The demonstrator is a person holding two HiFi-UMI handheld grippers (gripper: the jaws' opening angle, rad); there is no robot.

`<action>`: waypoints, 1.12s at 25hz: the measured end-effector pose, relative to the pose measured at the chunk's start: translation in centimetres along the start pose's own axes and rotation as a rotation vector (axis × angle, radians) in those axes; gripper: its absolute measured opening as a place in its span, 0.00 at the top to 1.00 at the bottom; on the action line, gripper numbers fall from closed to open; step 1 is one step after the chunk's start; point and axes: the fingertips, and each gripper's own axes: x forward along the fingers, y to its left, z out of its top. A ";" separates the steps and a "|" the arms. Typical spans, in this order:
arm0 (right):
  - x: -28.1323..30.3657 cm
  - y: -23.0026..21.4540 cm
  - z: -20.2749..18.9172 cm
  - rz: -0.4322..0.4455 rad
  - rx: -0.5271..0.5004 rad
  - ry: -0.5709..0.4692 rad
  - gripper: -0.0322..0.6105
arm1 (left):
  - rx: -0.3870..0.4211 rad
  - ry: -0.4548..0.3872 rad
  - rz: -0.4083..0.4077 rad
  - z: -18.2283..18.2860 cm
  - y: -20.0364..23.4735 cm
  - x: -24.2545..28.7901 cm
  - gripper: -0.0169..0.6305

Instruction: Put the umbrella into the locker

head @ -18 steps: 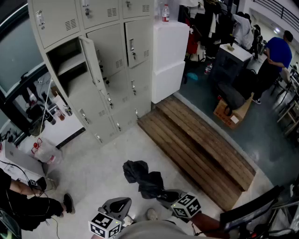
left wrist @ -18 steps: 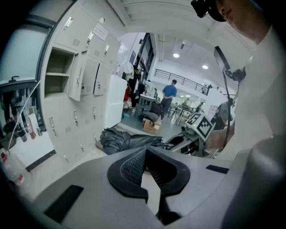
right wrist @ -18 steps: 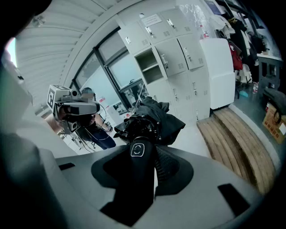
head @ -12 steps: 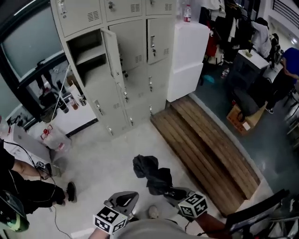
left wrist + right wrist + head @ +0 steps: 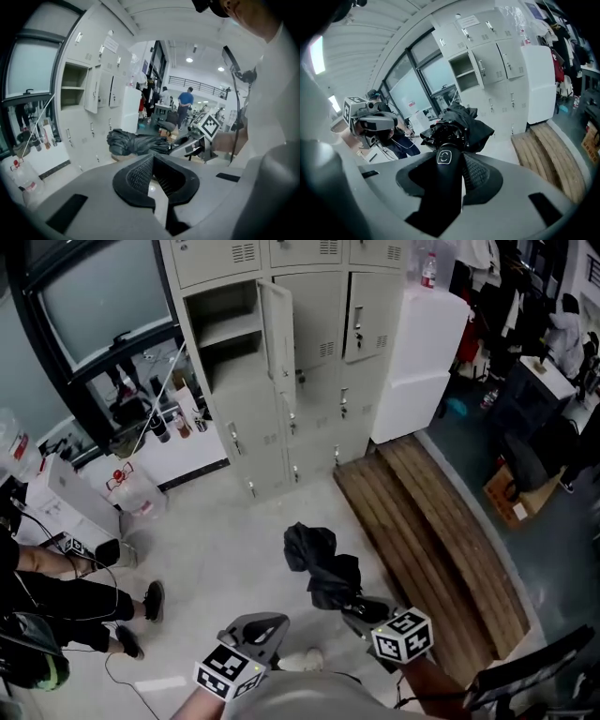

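A folded black umbrella (image 5: 319, 563) hangs in the air over the pale floor, pointing toward the lockers (image 5: 309, 277). My right gripper (image 5: 361, 607) is shut on its black handle (image 5: 444, 161), and the bunched canopy (image 5: 461, 124) juts out past the jaws. My left gripper (image 5: 262, 626) is beside it on the left, shut with nothing between its pads (image 5: 136, 173). The left gripper view shows the umbrella (image 5: 133, 143) and the right gripper (image 5: 190, 146) off to the right. One locker compartment (image 5: 225, 329) stands open with its door (image 5: 277, 324) swung out.
A wooden platform (image 5: 431, 531) lies on the floor to the right of the lockers, with a white cabinet (image 5: 422, 343) behind it. At the left a person (image 5: 56, 596) sits on the floor near a plastic bag (image 5: 131, 498) and cables. More people and furniture are at the far right.
The lockers and the floor have slid right and down in the head view, and the open locker now sits nearer the middle. The right gripper still grips the umbrella; the left gripper stays beside it.
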 end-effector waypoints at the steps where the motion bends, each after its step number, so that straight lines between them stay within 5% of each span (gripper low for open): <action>1: 0.5 0.0 1.1 0.000 -0.011 -0.012 0.71 | 0.000 -0.004 0.005 0.1 0.7 -0.2 0.96; 7: 3.8 -0.1 8.6 -0.024 -0.057 -0.070 0.71 | -0.085 -0.091 -0.081 1.7 5.1 -1.2 0.96; 17: 11.3 1.4 22.7 -0.113 -0.108 -0.148 0.71 | -0.016 -0.131 -0.167 6.4 18.0 -4.2 0.96; 28: 20.0 2.2 35.1 -0.154 -0.052 -0.241 0.71 | 0.014 -0.160 -0.189 7.3 29.5 -8.5 0.96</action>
